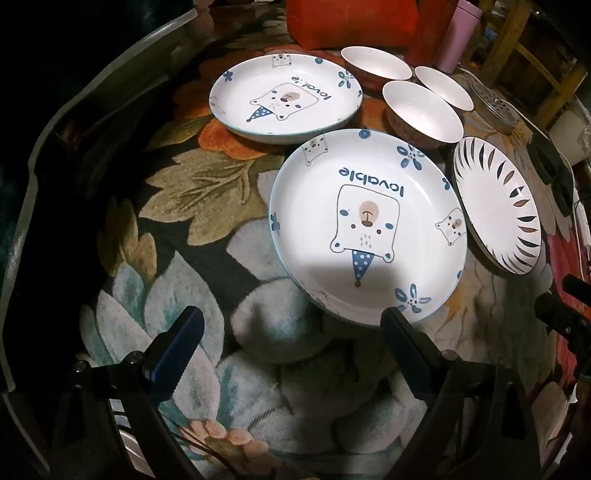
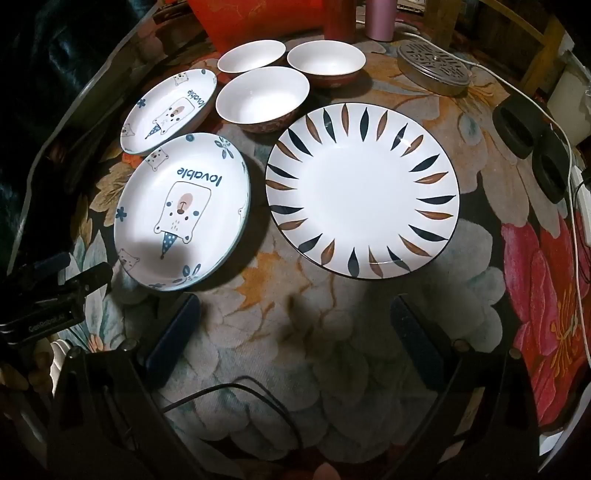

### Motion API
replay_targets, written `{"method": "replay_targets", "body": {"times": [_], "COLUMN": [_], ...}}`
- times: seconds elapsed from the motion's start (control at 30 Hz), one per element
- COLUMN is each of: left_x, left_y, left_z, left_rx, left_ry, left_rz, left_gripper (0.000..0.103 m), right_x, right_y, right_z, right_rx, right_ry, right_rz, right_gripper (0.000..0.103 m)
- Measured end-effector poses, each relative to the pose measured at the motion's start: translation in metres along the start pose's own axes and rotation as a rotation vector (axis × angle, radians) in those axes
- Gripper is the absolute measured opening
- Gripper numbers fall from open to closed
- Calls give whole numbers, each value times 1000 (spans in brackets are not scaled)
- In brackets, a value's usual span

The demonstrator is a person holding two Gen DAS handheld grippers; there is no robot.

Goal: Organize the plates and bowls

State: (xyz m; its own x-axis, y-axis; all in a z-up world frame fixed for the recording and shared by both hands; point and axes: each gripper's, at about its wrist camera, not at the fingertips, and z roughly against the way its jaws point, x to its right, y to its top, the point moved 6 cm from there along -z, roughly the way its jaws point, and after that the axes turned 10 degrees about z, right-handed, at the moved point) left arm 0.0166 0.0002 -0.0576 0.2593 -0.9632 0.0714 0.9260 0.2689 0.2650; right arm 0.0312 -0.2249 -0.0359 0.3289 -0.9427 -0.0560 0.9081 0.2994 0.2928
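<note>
A white plate with a bear drawing and the word "lovable" lies just ahead of my left gripper, which is open and holds nothing. Its right fingertip reaches the plate's near rim. A like plate seems to lie under it. A second bear plate sits farther back. Three white bowls with red-brown outsides stand in a cluster behind. A large plate with blue and brown leaf marks lies ahead of my right gripper, open and apart from it.
A floral cloth covers the round table, whose edge curves along the left. At the back stand a red box and a pink bottle. A round metal grate, black pads and a white cable are at the right.
</note>
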Motion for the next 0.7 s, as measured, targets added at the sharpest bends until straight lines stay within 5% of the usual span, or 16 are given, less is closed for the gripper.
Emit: {"method": "replay_targets", "body": {"times": [0.7], "left_x": [2], "left_y": [-1], "left_z": [2], "left_rx": [3], "left_ry": [0], "left_rz": [0], "left_gripper": [97], "right_x": [2], "right_y": [0], "right_z": [2], "right_rx": [5], "right_ry": [-4], "right_rz": [-3], "right_gripper": [103]}}
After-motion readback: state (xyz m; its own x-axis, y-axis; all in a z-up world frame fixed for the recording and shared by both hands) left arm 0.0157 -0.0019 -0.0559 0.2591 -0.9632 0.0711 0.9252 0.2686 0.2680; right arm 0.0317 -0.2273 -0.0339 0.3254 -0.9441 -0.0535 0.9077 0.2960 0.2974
